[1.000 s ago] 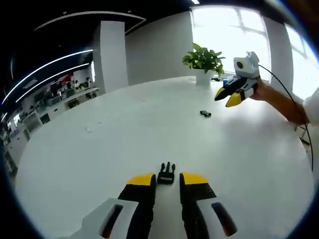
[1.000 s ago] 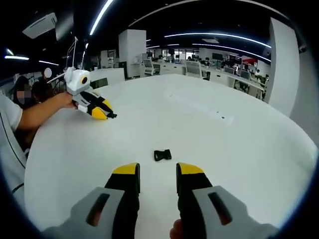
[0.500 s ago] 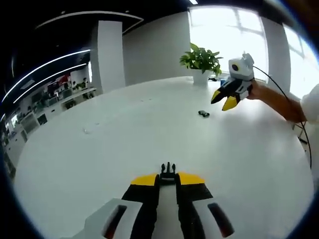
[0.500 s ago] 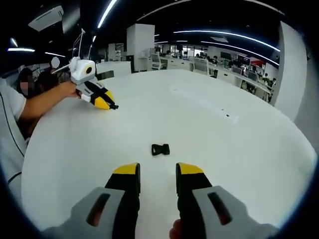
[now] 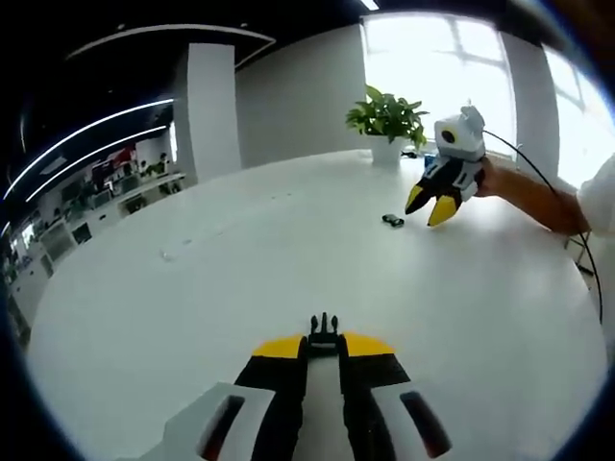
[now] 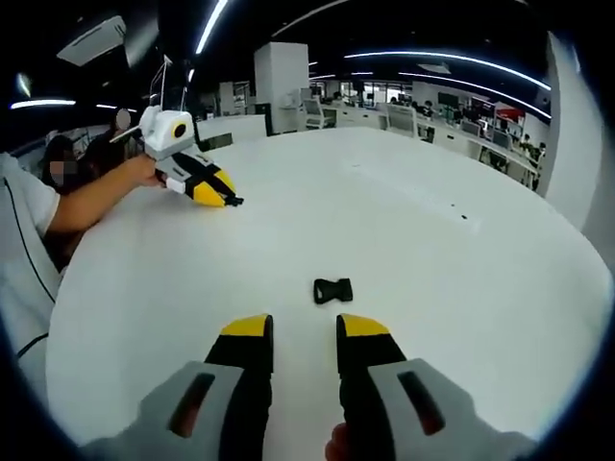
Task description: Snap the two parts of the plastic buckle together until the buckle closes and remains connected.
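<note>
L tongs [image 5: 323,344] pinch black pronged plastic buckle half [image 5: 324,331]; R tongs [image 6: 305,327] gape wide near black socket half [image 6: 333,290] on white desk [image 6: 404,240]; risk: prongs skew, w/ socket sliding off.

Left hand-held gripper [image 5: 324,346]: black jaws, yellow tips, grey-white body. Right hand-held gripper [image 6: 304,328] matched; black cable trailed from it. Person wore white short sleeve [image 6: 21,206] with dark piping.

You have no writing to read here; no label, brand, number or sign can be made out in either view.
</note>
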A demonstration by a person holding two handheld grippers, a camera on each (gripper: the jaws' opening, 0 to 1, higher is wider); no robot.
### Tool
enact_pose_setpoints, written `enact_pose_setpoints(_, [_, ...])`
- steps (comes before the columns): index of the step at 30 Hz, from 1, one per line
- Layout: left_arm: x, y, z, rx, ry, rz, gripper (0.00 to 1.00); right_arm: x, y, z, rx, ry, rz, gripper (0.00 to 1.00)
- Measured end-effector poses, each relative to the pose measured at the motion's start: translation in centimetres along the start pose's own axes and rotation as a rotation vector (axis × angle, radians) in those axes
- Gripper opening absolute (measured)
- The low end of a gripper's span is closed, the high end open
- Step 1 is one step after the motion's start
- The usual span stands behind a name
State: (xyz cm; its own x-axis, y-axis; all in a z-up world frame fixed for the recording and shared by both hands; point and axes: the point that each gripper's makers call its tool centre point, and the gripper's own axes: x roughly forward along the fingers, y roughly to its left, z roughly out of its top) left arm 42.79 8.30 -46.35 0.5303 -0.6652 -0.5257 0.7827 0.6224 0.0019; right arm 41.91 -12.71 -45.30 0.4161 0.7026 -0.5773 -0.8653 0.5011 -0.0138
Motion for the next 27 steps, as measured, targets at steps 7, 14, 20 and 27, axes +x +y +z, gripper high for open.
enact_pose_setpoints(7, [0.2,-0.3,0.1,-0.008,-0.017,-0.021,0.13,0.6,-0.3,-0.2,-0.025,0.029,-0.006,0.27])
enact_pose_setpoints(14, [0.2,-0.3,0.1,-0.009,-0.020,-0.023,0.13,1.0,-0.3,0.0,-0.028,0.022,-0.012,0.33])
enact_pose_setpoints(20, [0.1,-0.6,0.2,0.003,-0.019,-0.024,0.13,1.2,-0.2,0.0,-0.025,0.021,-0.008,0.35])
enact_pose_setpoints(27, [-0.1,-1.0,0.3,0.003,-0.021,-0.026,0.13,2.0,-0.2,0.2,-0.036,0.024,0.014,0.38])
